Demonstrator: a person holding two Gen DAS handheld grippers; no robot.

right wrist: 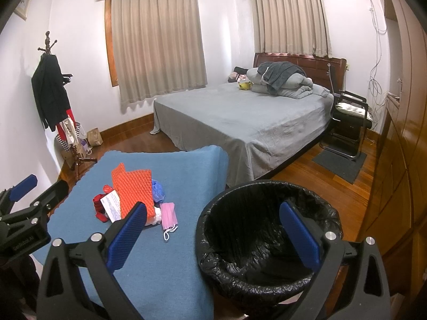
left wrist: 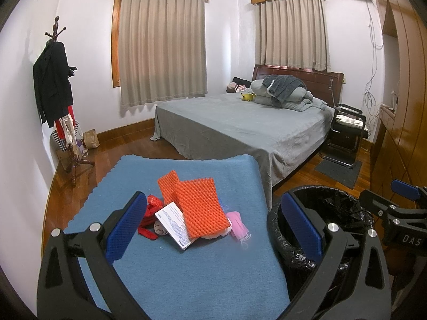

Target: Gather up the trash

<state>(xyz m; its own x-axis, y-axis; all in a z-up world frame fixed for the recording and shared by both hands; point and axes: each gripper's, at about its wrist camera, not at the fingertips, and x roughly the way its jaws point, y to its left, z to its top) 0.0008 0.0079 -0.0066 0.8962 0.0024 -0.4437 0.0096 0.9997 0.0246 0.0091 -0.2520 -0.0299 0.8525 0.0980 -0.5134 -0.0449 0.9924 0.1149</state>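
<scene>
Both claws are spread wide and holding nothing: left claw [left wrist: 213,226] hangs over the blue-cloth-covered worktop [left wrist: 173,280], right claw [right wrist: 213,232] over the round bin with a black plastic liner [right wrist: 267,261]. The trash sits piled mid-worktop: bumpy orange foam sheets [left wrist: 198,208], white printed leaflet [left wrist: 173,224], pink face mask [left wrist: 238,226], red scraps [left wrist: 149,218].

R gripper [right wrist: 213,229] open, bin [right wrist: 226,240] below
</scene>
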